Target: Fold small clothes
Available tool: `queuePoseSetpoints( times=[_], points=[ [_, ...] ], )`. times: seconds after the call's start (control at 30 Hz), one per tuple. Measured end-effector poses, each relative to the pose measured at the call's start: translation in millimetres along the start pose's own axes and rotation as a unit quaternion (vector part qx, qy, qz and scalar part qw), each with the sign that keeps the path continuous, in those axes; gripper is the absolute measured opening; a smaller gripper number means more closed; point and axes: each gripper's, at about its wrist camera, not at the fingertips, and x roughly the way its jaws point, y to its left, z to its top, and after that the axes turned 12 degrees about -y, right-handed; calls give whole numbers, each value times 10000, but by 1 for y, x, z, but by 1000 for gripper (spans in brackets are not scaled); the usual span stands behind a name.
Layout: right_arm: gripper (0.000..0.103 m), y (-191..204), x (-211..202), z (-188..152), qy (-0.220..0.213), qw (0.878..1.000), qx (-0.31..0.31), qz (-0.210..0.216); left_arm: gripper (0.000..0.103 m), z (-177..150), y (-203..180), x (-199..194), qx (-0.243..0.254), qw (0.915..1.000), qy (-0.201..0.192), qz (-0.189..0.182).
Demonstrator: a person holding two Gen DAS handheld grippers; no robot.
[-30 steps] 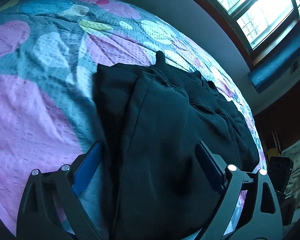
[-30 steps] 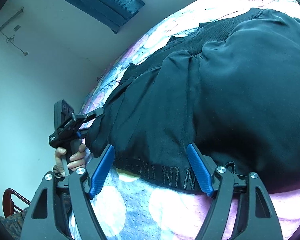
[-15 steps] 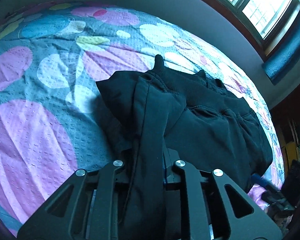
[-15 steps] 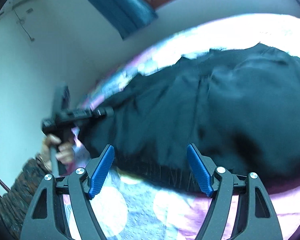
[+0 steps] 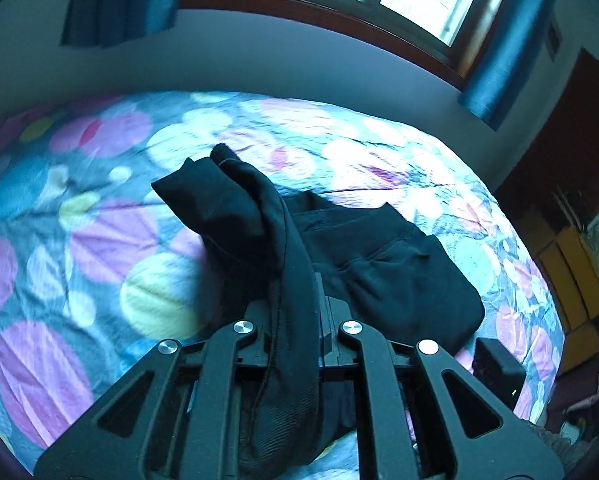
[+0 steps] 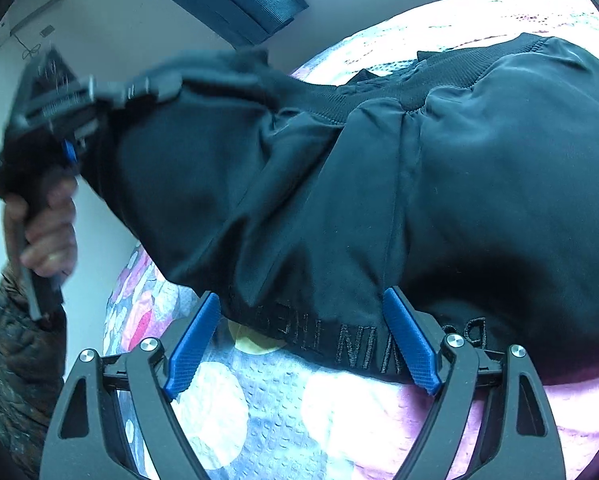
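Left claw (image 5: 295, 320) is pinching one edge of the black garment (image 5: 379, 264) tight and holding it raised off the bedspread (image 5: 59, 264), the rest lying spread on the bed. Right claw (image 6: 301, 340) is standing wide, its jaws just opening further, blue pads (image 6: 409, 340) straddling the lettered hem without pressing it.

The left gripper (image 6: 65, 120), raised at the frame's upper left in a person's hand (image 6: 45, 228), had its jaws clamped together. The right gripper (image 6: 301, 344) sat low, jaws having just widened.
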Motion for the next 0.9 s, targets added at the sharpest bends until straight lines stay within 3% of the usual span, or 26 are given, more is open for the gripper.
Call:
queuePoseSetpoints(
  times=[0.17,0.33,0.6,0.9],
  points=[
    [82,5,-9,4,8,10000,-30,-79,10,18,-55,24,196,9997,123,35],
    [82,-11,-30,6,146,9993,327,58,10,20,-109,53,494,9985,193,125],
    [82,-50,-85,5,309,9966,756,99,10,-7,-171,109,747,9947,473,532],
    [81,-88,-134,-4,172,9937,1096,184,10,-40,-203,154,875,9878,684,1089]
  ],
)
